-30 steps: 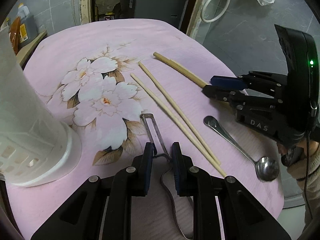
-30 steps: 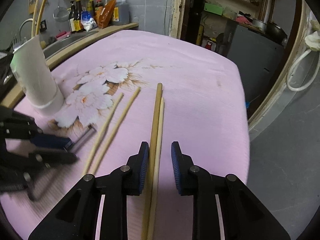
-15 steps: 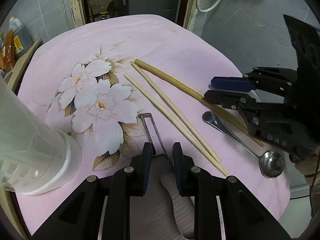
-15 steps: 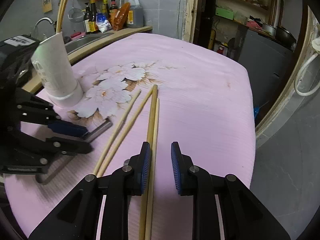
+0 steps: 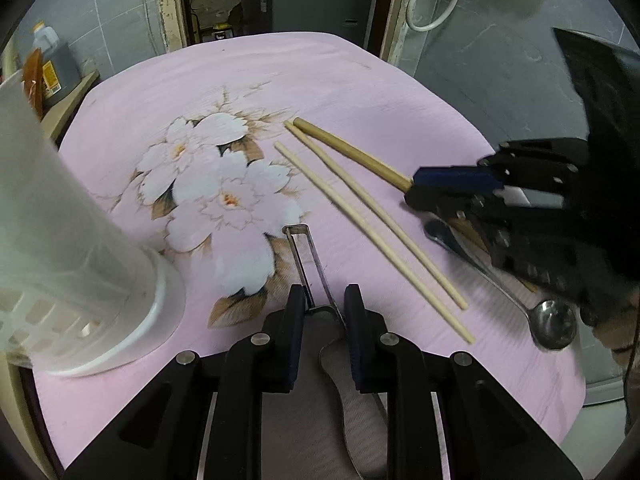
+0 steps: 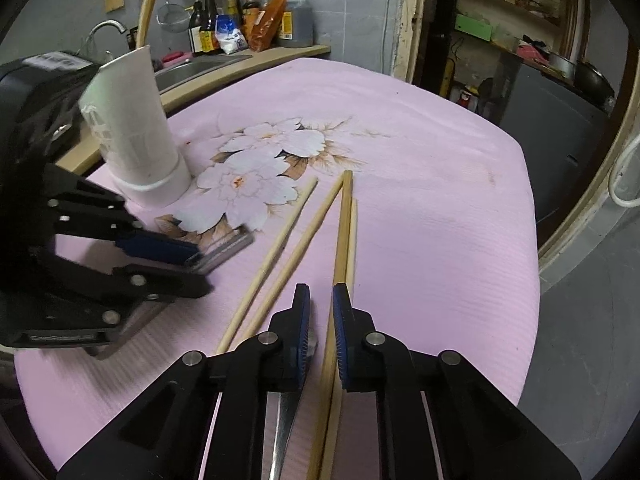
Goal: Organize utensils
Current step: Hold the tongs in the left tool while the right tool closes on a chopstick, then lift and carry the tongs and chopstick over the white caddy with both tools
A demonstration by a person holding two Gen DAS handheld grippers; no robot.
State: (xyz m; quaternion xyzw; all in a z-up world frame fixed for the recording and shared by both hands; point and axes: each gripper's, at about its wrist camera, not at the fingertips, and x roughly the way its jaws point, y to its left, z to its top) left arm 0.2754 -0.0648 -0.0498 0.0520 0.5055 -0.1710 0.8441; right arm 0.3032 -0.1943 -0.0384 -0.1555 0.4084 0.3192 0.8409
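My left gripper (image 5: 321, 300) is shut on a metal peeler (image 5: 306, 264) whose blade frame points forward over the pink cloth. My right gripper (image 6: 321, 304) is shut on a thick wooden chopstick (image 6: 343, 224); in the left wrist view it (image 5: 412, 192) holds that chopstick (image 5: 348, 152) by its near part. Two thin pale chopsticks (image 5: 360, 220) lie side by side on the cloth. A metal spoon (image 5: 552, 320) lies to the right, partly under the right gripper. The white utensil holder (image 6: 132, 128) stands at the left (image 5: 60, 240).
The table has a pink flowered cloth (image 5: 200, 80); its edge falls off to a grey floor at the right. A counter with sauce bottles (image 6: 248, 20) and a sink is behind the holder. A dark cabinet (image 5: 304, 4) stands beyond the table's far edge.
My right gripper has closed tighter on the thick chopstick and turned it toward the thin pair. My left gripper holds the peeler as before; its view shifted slightly.
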